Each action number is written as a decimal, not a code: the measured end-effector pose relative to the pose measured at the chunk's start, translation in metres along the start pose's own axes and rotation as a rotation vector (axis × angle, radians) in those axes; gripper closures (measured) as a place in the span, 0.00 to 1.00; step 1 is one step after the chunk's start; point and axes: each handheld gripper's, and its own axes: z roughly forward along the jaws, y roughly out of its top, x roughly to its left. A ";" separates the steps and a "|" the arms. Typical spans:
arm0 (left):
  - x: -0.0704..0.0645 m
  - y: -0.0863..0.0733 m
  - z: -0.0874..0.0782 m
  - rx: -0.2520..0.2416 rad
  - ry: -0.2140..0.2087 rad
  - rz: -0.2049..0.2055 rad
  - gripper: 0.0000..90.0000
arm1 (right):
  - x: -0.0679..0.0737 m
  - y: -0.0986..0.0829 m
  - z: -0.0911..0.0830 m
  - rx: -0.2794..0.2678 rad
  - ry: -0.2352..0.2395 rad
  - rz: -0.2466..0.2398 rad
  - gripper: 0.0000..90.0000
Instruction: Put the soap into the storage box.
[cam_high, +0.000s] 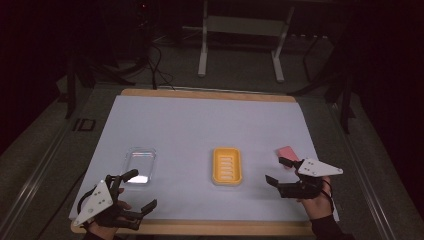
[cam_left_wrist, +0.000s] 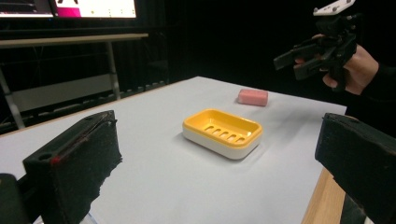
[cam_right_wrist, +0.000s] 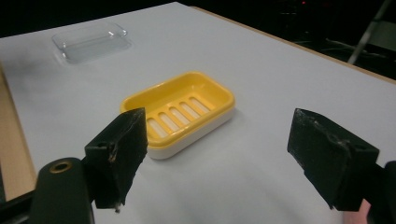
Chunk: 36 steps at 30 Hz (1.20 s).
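I see the soap dish (cam_high: 227, 166) low in the middle of the high view, sitting flat on the white table sheet (cam_high: 200, 125); it is a rounded rectangle, a yellow tray with a row of slots in its floor, set in a white base, and nothing lies in it; in the right gripper view the yellow soap dish (cam_right_wrist: 180, 112) sits centre frame between my jaws but beyond them. My right gripper (cam_high: 280, 171) at the lower right stands wide, holding nothing, just beside the pink soap bar (cam_high: 287, 153); my left gripper (cam_high: 142, 190) at the lower left is wide too, empty, near the clear plastic lid (cam_high: 140, 164).
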 end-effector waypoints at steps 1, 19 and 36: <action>0.000 0.000 0.000 0.001 0.002 0.001 0.00 | 0.000 0.000 0.000 0.002 0.001 -0.006 0.22; 0.000 0.002 0.000 0.002 -0.003 -0.013 0.00 | -0.002 0.001 0.002 0.021 0.002 -0.016 0.15; -0.003 0.001 0.006 0.050 -0.005 0.010 0.00 | 0.000 0.006 -0.004 0.037 -0.027 -0.017 0.13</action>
